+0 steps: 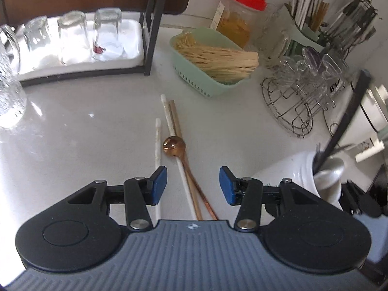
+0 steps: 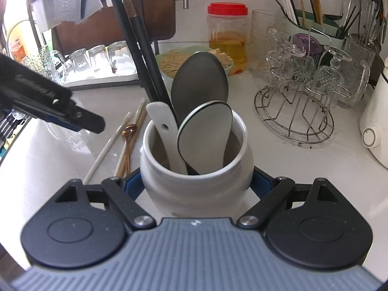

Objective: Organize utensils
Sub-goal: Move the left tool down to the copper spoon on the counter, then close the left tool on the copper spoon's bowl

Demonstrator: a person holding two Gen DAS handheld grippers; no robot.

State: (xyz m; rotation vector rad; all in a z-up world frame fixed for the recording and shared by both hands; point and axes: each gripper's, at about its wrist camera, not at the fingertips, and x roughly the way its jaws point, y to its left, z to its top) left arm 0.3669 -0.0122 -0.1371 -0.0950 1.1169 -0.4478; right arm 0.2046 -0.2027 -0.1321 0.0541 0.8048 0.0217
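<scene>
Two white chopsticks (image 1: pixel 158 145), a wooden chopstick (image 1: pixel 175 118) and a copper spoon (image 1: pixel 173 145) lie together on the pale counter. My left gripper (image 1: pixel 193 181) hovers just above them, open, with the spoon's handle and the sticks passing under the gap and nothing pinched. My right gripper (image 2: pixel 197 183) is shut on a white ceramic jar (image 2: pixel 194 189), its blue pads (image 2: pixel 133 184) pressed against both sides. The jar holds black chopsticks (image 2: pixel 138 48), two grey spoons (image 2: pixel 198 84) and a white spoon (image 2: pixel 167 131). The left gripper's finger (image 2: pixel 72 118) shows at the left of the right wrist view.
A green basket of noodles (image 1: pixel 201 89) and a red-lidded jar (image 1: pixel 242 17) stand behind the utensils. A wire rack of glasses (image 1: pixel 298 106) is at the right, with a utensil drainer (image 1: pixel 310 24) behind. Upturned glasses on a white tray (image 1: pixel 72 55) sit far left. A white appliance (image 2: pixel 375 131) stands far right.
</scene>
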